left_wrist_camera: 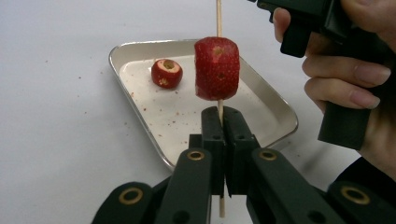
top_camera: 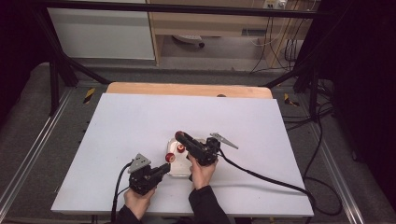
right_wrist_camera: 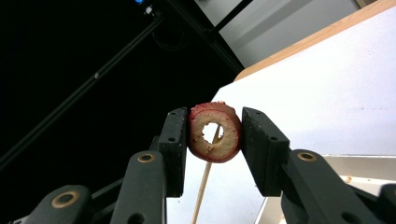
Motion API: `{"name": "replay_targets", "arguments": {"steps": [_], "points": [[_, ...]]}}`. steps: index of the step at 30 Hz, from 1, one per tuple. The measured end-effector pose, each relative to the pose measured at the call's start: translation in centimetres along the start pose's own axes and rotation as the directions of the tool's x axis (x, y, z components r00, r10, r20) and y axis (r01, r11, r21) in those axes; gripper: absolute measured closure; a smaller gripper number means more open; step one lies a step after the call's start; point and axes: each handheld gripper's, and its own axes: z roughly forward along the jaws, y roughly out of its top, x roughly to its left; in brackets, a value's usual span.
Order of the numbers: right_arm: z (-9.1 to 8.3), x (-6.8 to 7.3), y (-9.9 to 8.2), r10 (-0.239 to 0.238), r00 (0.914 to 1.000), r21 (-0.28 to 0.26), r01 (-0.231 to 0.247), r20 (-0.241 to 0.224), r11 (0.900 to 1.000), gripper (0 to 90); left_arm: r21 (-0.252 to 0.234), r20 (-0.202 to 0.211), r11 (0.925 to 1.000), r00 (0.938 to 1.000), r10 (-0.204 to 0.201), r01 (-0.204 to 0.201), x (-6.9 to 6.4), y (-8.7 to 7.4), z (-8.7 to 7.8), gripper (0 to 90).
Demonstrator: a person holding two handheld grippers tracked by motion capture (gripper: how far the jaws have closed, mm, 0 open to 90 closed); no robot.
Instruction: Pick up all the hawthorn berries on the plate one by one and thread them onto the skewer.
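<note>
Room: dark surroundings, black frame rails, cables on the floor, and a white table (top_camera: pixel 140 140) with a wooden strip along its far edge.
Tray: small metal tray (left_wrist_camera: pixel 140 46) sitting near the middle of the table's near edge, dusted with red crumbs; probably there to catch bits and hold the pieces waiting their turn.
Spare piece: one cored red fruit (left_wrist_camera: pixel 166 73) lies in the tray's far corner in the left gripper view, untouched.
Skewer: thin wooden skewer (left_wrist_camera: pixel 218 16) stands upright over the tray, with one fruit piece (left_wrist_camera: pixel 217 68) already threaded on it just above the jaws.
Left gripper: left gripper (left_wrist_camera: pixel 220 122) is clamped tight on the skewer right below that piece, so the stick stays steady, I'd guess, for loading more on.
Right gripper: right gripper (right_wrist_camera: pixel 215 133) pinches a cored fruit ring (right_wrist_camera: pixel 215 132) by its sides, hole facing the camera, the skewer visible behind it.
Hands: both come in from the near edge, left hand (top_camera: pixel 137 200) low and pointing at the tray, right hand (top_camera: pixel 202 172) raised above the tray with its gripper tipped up.
</note>
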Motion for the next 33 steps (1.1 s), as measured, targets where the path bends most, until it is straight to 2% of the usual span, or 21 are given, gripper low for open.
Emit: {"name": "replay_targets", "arguments": {"steps": [3,5,8,12,13,16,20,28,31,33], "points": [[0.0,0.0,0.0,0.009,0.9999,-0.013,-0.009,-0.005,0.9999,62.6,-0.01,0.008,0.9999,0.9999,-0.011,0.011,-0.5,-0.1,0.2,88.1],[0.0,0.0,-0.1,0.025,0.9997,-0.018,-0.025,-0.007,0.9995,62.7,-0.015,0.003,0.9999,1.0,-0.001,0.001,-0.8,-0.2,0.3,87.6],[0.0,-0.1,-0.1,0.023,0.9997,-0.023,-0.023,-0.008,0.9995,62.7,-0.029,-0.002,0.9995,0.9999,-0.015,0.015,-1.2,-0.3,0.4,87.3],[-0.2,0.2,0.2,0.016,0.9998,-0.028,-0.016,-0.013,0.9995,62.8,-0.052,-0.015,0.998,0.9992,-0.038,0.037,-0.8,0.0,0.3,88.6],[-0.2,0.3,0.3,0.016,0.9998,-0.031,-0.016,-0.009,0.9994,62.9,-0.056,-0.014,0.9979,0.9993,-0.035,0.034,-0.7,0.1,0.2,88.7],[-0.3,0.4,0.6,0.024,0.9996,-0.031,-0.024,-0.012,0.9992,62.9,-0.057,-0.027,0.9983,0.9996,0.012,-0.014,-1.1,0.2,0.1,88.9],[-0.3,0.4,0.7,0.028,0.9995,-0.034,-0.028,-0.014,0.999,63.0,-0.05,-0.025,0.9987,0.9996,0.011,-0.012,-1.1,-0.1,0.0,88.9],[-0.2,0.4,0.6,0.032,0.9993,-0.039,-0.033,-0.021,0.9987,63.0,-0.07,-0.018,0.9975,0.9997,-0.017,0.015,-1.3,-0.1,0.1,88.8],[-0.1,0.2,0.2,0.037,0.9992,-0.04,-0.038,-0.017,0.9985,63.0,-0.067,-0.005,0.9965,0.9988,-0.05,0.049,-1.4,-0.1,0.4,88.8],[0.0,0.1,0.1,0.039,0.9989,-0.033,-0.04,-0.025,0.9986,63.1,-0.078,-0.01,0.9956,0.9986,-0.053,0.052,-1.4,0.1,0.5,88.8]]}}
